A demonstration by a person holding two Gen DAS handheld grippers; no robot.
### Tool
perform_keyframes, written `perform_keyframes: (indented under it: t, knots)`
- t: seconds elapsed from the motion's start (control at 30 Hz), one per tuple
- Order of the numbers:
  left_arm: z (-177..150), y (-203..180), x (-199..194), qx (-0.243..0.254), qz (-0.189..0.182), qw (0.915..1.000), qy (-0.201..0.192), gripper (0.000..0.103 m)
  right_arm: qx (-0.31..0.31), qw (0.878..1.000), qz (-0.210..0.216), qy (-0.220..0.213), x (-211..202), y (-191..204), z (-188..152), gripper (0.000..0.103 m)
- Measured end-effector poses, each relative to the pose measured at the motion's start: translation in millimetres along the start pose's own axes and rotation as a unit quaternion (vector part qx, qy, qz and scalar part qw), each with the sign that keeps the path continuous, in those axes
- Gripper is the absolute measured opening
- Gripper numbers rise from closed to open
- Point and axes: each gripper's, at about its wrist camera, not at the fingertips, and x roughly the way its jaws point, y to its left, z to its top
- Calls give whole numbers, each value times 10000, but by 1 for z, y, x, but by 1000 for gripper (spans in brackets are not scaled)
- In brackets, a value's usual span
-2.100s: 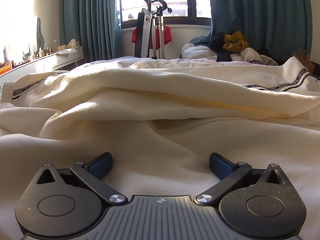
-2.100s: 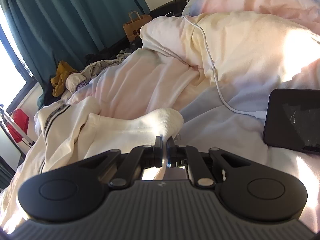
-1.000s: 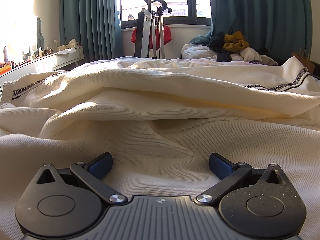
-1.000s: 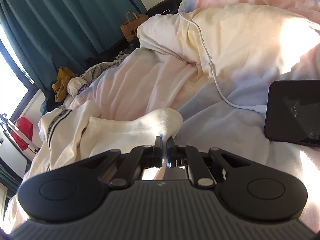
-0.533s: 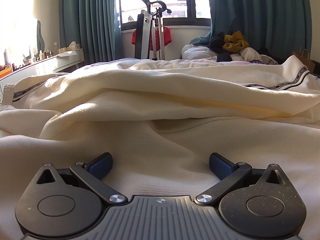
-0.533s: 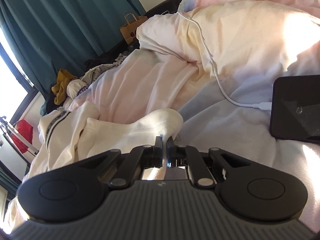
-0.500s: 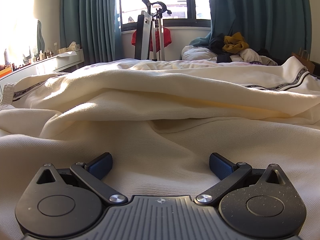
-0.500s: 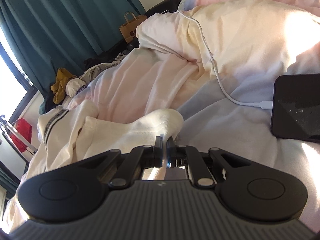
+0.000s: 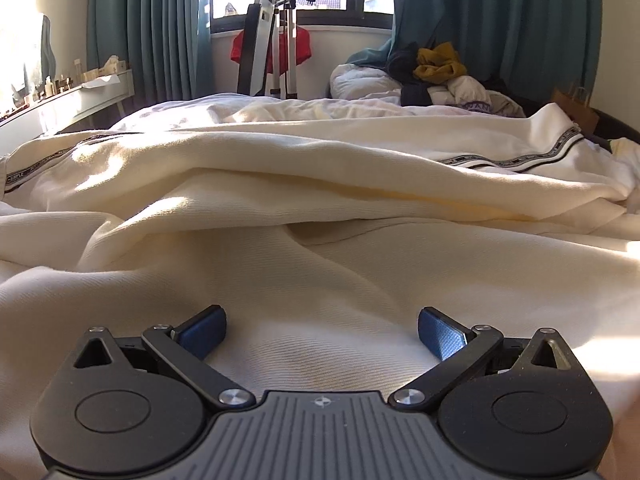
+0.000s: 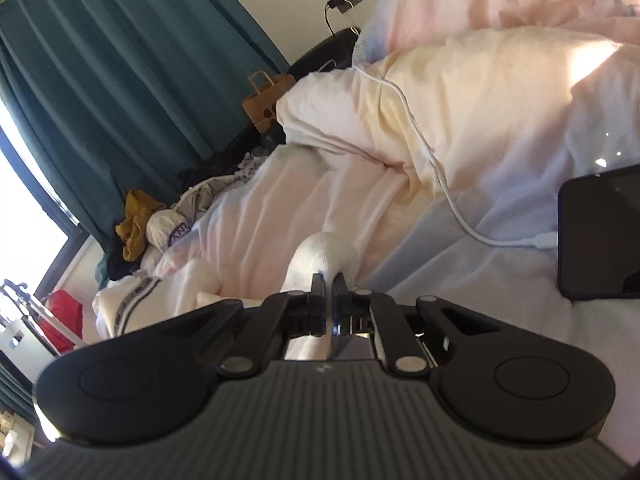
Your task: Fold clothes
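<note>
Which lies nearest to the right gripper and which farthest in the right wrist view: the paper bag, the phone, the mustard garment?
From the right gripper, whose jaws are shut on cream fabric:
1. The phone, on the bedding at the right edge.
2. The mustard garment, in the clothes pile to the left.
3. The paper bag, up by the curtain, beyond the bed.

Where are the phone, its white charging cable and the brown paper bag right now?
phone [image 10: 600,236]: right wrist view, middle of its dark screen.
white charging cable [image 10: 430,152]: right wrist view, mid-run across the duvet.
brown paper bag [image 10: 262,106]: right wrist view, its front face below the handles.
</note>
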Motion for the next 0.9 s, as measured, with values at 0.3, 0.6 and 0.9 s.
perform_keyframes:
  t: [0.3,0.6,0.9]
  knots:
    - [31,96,-110,-1782,-446,9830,8,103,117,9992,-125,-347,-19,-3,17,5]
    - [26,275,-184,-4610,-429,8858,301,103,120,9991,-380,-139,-26,-14,16,6]
    - [-11,316,-128,-5394,-107,8382,805,82,953,9951,-275,37,-31,-32,17,6]
